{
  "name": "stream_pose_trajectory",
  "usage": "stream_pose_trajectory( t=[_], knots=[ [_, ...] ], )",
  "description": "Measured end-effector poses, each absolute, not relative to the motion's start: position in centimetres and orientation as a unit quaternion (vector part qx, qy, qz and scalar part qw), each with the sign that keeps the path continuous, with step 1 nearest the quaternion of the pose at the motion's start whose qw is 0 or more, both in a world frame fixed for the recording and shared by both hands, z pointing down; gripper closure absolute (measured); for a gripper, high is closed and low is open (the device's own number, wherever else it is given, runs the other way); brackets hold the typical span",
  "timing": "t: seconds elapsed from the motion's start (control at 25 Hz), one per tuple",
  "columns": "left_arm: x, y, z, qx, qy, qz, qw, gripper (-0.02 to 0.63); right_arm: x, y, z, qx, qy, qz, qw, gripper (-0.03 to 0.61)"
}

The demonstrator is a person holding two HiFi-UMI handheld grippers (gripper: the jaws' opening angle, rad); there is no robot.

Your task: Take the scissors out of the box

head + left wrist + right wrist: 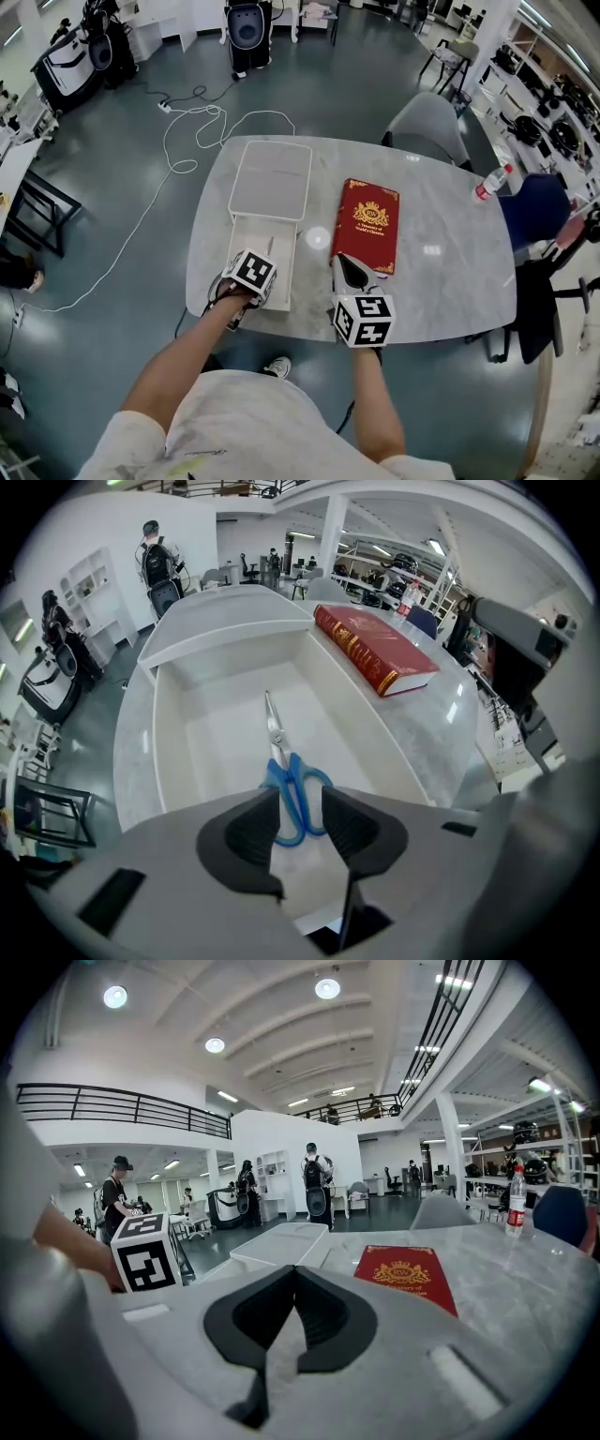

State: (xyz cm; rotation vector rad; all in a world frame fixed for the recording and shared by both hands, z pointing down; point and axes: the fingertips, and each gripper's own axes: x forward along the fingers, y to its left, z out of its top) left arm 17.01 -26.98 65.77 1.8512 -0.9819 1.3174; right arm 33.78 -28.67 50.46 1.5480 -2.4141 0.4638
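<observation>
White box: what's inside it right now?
Blue-handled scissors lie flat on the box floor, blades pointing away. The left gripper, jaws apart, covers the handle ends and the near end.

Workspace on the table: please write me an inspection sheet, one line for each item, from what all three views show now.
Surface: pale marble table, no spill seen.
Job's things: scissors with blue handles lie flat inside the open white box. Its lid lies at the box's far end.
Clutter: red book beside the box; bottle at the table's far right edge.
Grippers: left gripper open, jaws apart just over the scissors' handles, not gripping them. Right gripper shut and empty, near the book.
Cables: white cable on the floor beyond the table; none on the table.
Surroundings: grey chair behind the table; people standing far off.
</observation>
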Motion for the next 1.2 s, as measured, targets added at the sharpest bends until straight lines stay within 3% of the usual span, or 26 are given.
stream_pose_trajectory(
  t=[0.76, 1.2],
  knots=[
    [17.2, -28.1, 67.7, 0.687, -0.348, 0.558, 0.308, 0.480, 35.7, -28.9, 51.7, 0.528, -0.822, 0.177, 0.117, 0.573],
    [17.8, -27.8, 67.5, 0.705, -0.327, 0.558, 0.291, 0.531, 34.8, -28.8, 51.3, 0.524, -0.826, 0.173, 0.118, 0.572]
  ],
)
